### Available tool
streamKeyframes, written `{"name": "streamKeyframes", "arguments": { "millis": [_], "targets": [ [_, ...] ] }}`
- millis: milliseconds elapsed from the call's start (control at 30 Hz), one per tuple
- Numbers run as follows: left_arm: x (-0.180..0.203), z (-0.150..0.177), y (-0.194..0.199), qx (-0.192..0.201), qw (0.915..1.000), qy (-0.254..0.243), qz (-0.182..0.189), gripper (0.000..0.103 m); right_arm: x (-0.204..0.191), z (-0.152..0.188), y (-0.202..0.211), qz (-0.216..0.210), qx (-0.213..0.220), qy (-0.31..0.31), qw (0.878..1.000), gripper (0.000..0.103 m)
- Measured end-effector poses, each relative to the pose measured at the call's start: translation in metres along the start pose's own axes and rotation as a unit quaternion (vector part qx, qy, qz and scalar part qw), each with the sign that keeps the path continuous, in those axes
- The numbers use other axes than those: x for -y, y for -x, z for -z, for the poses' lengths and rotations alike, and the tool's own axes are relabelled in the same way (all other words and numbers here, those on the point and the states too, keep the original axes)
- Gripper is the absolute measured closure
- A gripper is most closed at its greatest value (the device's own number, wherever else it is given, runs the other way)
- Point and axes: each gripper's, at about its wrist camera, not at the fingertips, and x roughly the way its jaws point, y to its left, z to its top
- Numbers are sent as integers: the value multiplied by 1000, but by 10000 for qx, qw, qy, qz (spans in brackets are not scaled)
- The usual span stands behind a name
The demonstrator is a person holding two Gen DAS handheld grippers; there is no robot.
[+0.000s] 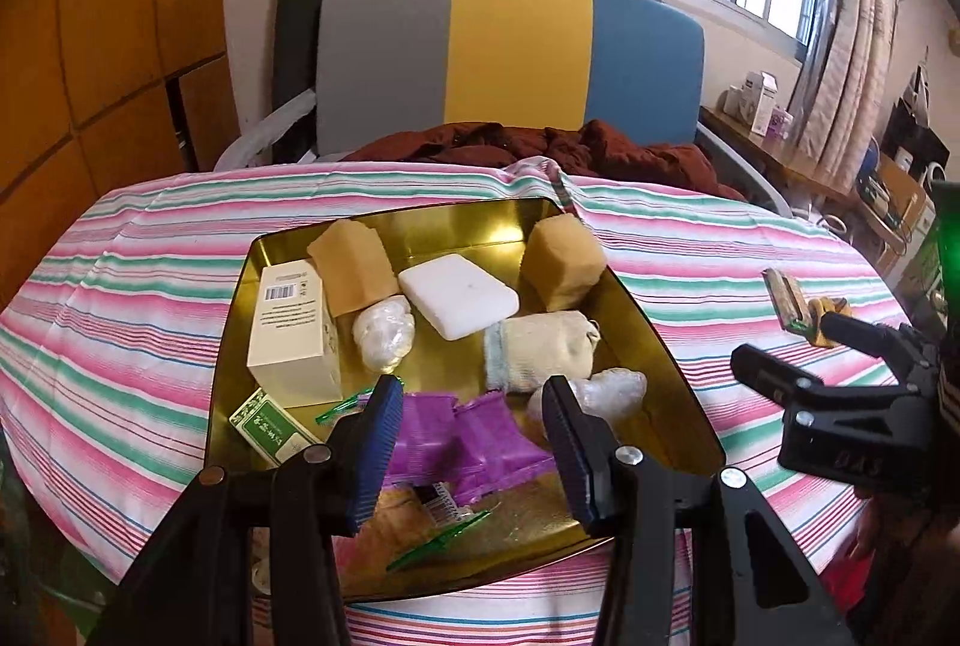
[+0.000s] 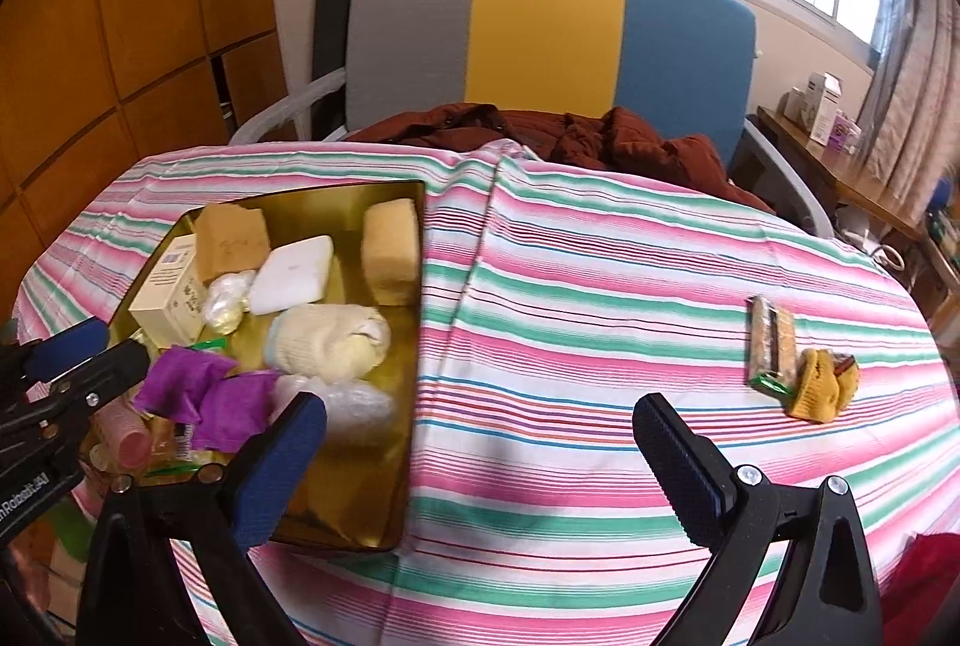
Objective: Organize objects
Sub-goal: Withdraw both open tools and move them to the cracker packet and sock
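A gold metal tray (image 1: pixel 654 340) sits on the striped tablecloth and holds sponges, a white soap bar (image 1: pixel 457 295), a cream box (image 1: pixel 292 334), a rolled cream cloth (image 1: pixel 540 352), plastic-wrapped lumps and purple mesh bags (image 1: pixel 462 442). My left gripper (image 1: pixel 474 442) is open just above the purple bags, holding nothing. My right gripper (image 2: pixel 480 457) is open wide over bare cloth right of the tray (image 2: pixel 414 346); it also shows in the left wrist view (image 1: pixel 792 352). A brown wrapped bar (image 2: pixel 771 340) and a yellow item (image 2: pixel 819 385) lie on the cloth at the right.
A chair (image 1: pixel 510 51) with grey, yellow and blue panels stands behind the table with a dark red jacket (image 1: pixel 540 147) on it. Wooden cabinets stand to the left. A cluttered desk (image 1: pixel 780 147) and window are at the right.
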Motion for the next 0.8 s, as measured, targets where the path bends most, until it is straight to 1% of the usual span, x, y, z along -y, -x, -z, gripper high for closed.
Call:
{"name": "streamKeyframes", "arguments": {
  "millis": [300,467,633,800],
  "targets": [
    [20,-3,-2,3,9993,-349,109,54,31,-5,4,193,31,-153,9997,0],
    [31,-4,-4,7,9984,-536,179,54,56,-9,3,290,-15,-343,9990,0],
    [43,-7,-6,14,9971,-702,306,54,97,-11,1,332,-139,-866,9956,0],
    [59,-11,-9,6,9953,-867,434,54,146,-14,3,599,-164,-1380,9885,0]
  ]
}}
